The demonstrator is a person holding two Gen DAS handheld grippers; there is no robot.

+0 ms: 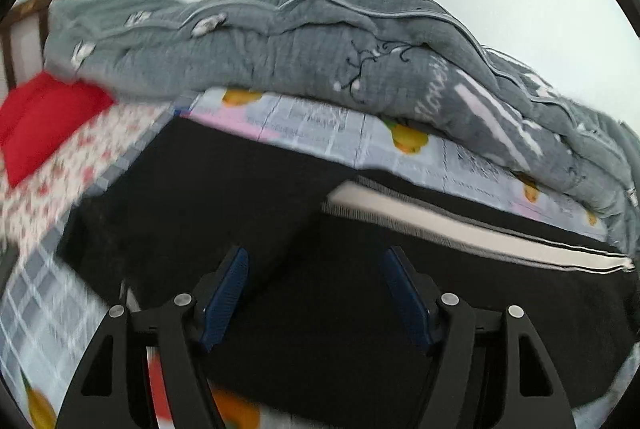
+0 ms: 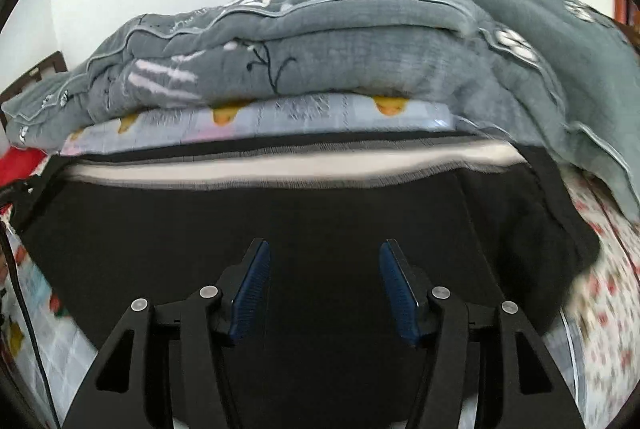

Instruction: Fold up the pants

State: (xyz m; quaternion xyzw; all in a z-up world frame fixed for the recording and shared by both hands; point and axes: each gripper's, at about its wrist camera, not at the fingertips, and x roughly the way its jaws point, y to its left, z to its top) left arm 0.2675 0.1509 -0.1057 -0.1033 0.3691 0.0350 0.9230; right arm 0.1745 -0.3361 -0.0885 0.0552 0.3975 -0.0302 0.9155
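Both the left gripper (image 1: 314,269) and right gripper (image 2: 324,261) have jaws wide, holding nothing. Black pants (image 2: 320,213) lie under and ahead of them on the bed (image 1: 316,121); beyond, a grey quilt (image 2: 340,49) seemingly overlaps their blurred far right edge.

Both grippers look alike. The left gripper (image 1: 314,295) has black angular arms with triangular cut-outs, round silver screws at the joints, and ribbed dark-blue fingers (image 1: 226,299). The right gripper (image 2: 325,289) matches, with blue ribbed fingers (image 2: 253,291) at eleven and one o'clock.
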